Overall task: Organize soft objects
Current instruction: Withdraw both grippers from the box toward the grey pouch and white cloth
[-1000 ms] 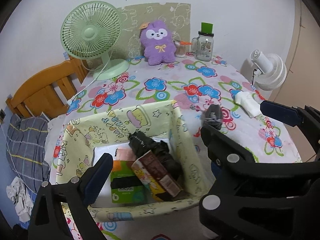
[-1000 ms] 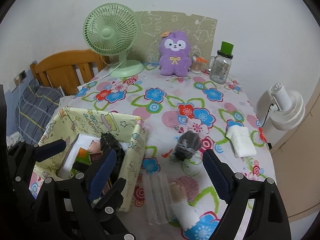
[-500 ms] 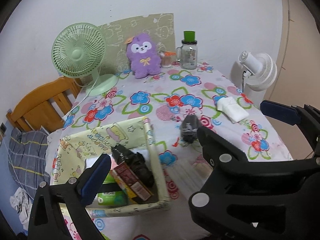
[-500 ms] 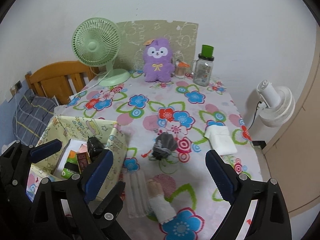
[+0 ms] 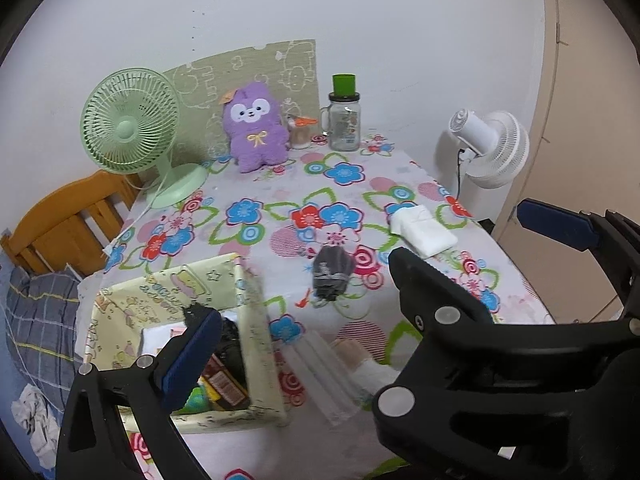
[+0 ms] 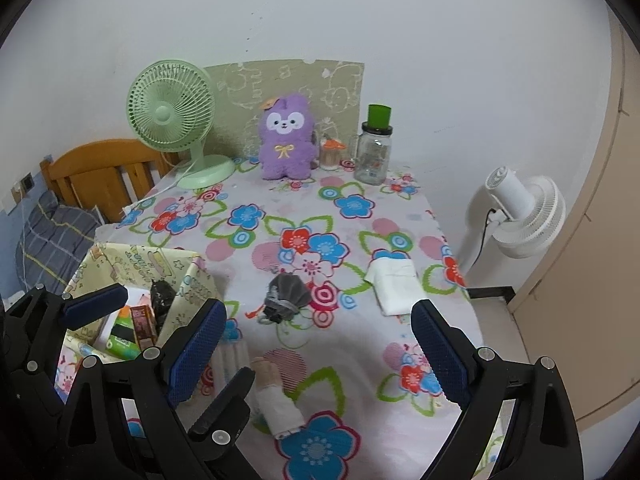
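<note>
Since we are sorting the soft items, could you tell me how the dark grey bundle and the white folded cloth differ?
The dark grey bundle is bunched and rounded; the white folded cloth lies flat and squared. The bundle sits mid-table, the cloth nearer the right edge. Both rest on the floral tablecloth, outside the yellow fabric bin.

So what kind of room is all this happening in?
Most likely a bedroom at home. A wooden bed frame with plaid bedding stands beside the table's flowered cloth, and a purple plush toy sits against the wall.
</note>
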